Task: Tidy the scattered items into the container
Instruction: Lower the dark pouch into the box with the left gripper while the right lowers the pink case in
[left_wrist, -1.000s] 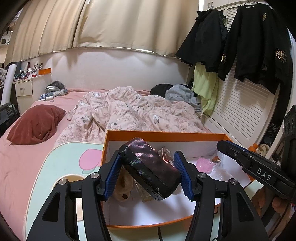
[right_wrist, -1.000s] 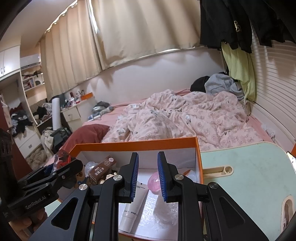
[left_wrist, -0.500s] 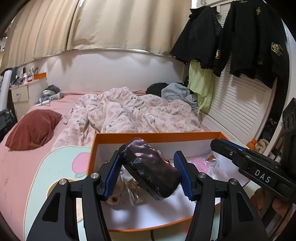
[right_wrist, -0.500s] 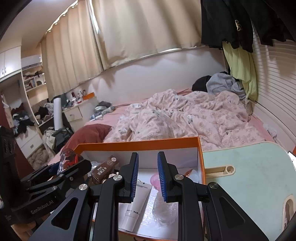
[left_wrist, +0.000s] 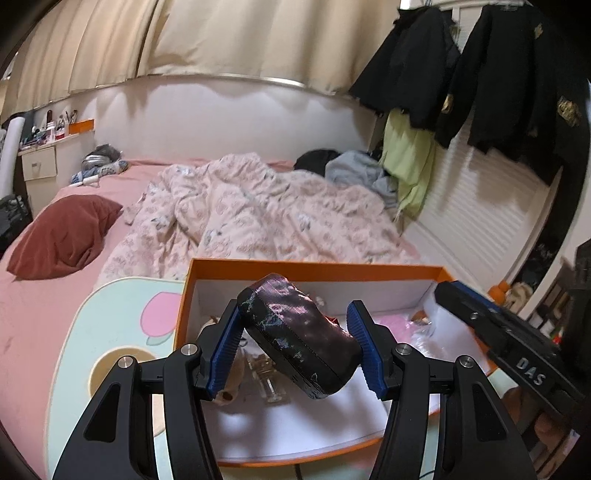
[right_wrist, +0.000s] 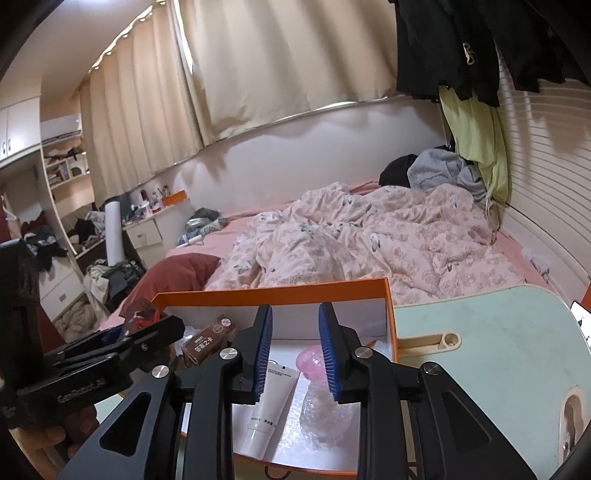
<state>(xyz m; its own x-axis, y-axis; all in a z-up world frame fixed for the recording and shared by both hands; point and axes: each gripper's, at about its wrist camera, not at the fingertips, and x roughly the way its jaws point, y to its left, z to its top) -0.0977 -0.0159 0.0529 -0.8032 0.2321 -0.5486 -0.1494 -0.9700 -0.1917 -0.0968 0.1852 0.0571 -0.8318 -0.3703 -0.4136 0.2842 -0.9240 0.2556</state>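
Behind everything, a wide bed (left_wrist: 110, 229) with a rumpled pink quilt (left_wrist: 258, 218), pressing right up to the far edge of a pale green table (right_wrist: 498, 350). On that table, an orange box (left_wrist: 306, 267), open-topped, white inside, its right wall leaving a broad bare stretch of tabletop beyond it in the right wrist view. Above the box's near half, clamped tilted between the blue pads of the left gripper (left_wrist: 295, 345), a dark patterned case (left_wrist: 295, 334), clear of the box walls on both sides. On the box floor: a white tube (right_wrist: 271, 402), crinkled clear plastic (right_wrist: 325, 417), a pink blob (right_wrist: 310, 363) and a brown packet (right_wrist: 208, 339) near the back wall. Over the tube and plastic, the right gripper (right_wrist: 295, 350), jaws opening, a narrow gap, nothing between them.
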